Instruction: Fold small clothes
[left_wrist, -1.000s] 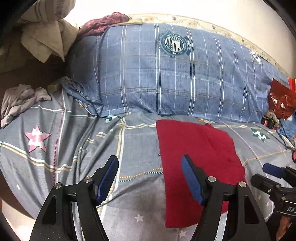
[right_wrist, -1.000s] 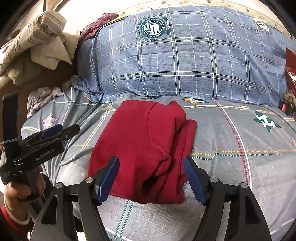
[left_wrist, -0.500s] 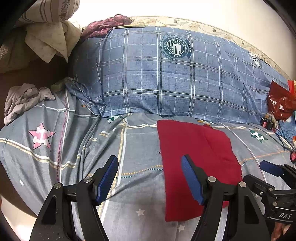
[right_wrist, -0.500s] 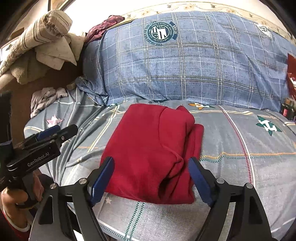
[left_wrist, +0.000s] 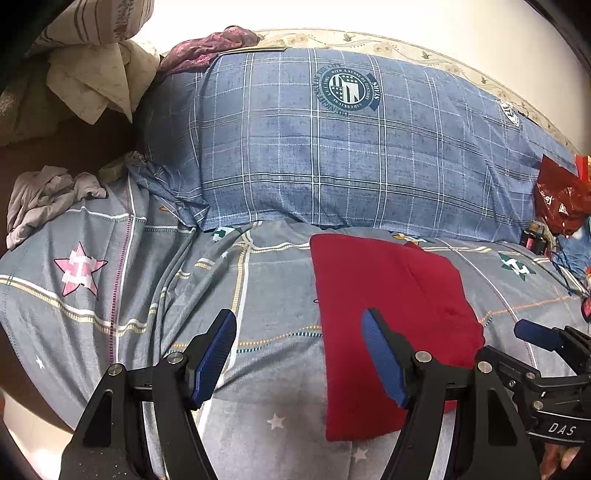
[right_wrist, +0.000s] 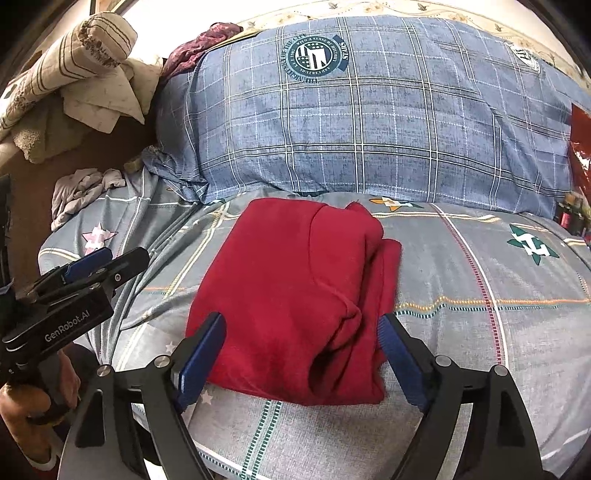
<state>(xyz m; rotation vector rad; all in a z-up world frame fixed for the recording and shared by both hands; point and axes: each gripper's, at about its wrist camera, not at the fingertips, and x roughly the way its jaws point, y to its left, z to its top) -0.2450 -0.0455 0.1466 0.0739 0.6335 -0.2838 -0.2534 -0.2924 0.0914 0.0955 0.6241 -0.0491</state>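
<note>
A folded red garment (right_wrist: 295, 291) lies flat on the grey patterned bedsheet (right_wrist: 480, 295); it also shows in the left wrist view (left_wrist: 384, 306). My left gripper (left_wrist: 299, 354) is open and empty, above the sheet just left of the garment's near edge; it shows at the left of the right wrist view (right_wrist: 92, 266). My right gripper (right_wrist: 301, 354) is open and empty, its jaws spread on either side of the garment's near end, above it. Its tip shows at the right of the left wrist view (left_wrist: 535, 336).
A big blue plaid pillow (right_wrist: 369, 122) lies behind the garment. A crumpled grey cloth (left_wrist: 48, 199) sits at the far left. Beige bedding (right_wrist: 74, 74) is piled at the back left. A red plastic bag (left_wrist: 557, 195) and small items lie at the right.
Both grippers have drawn back a little from the red garment and stayed open. The garment has not moved.
</note>
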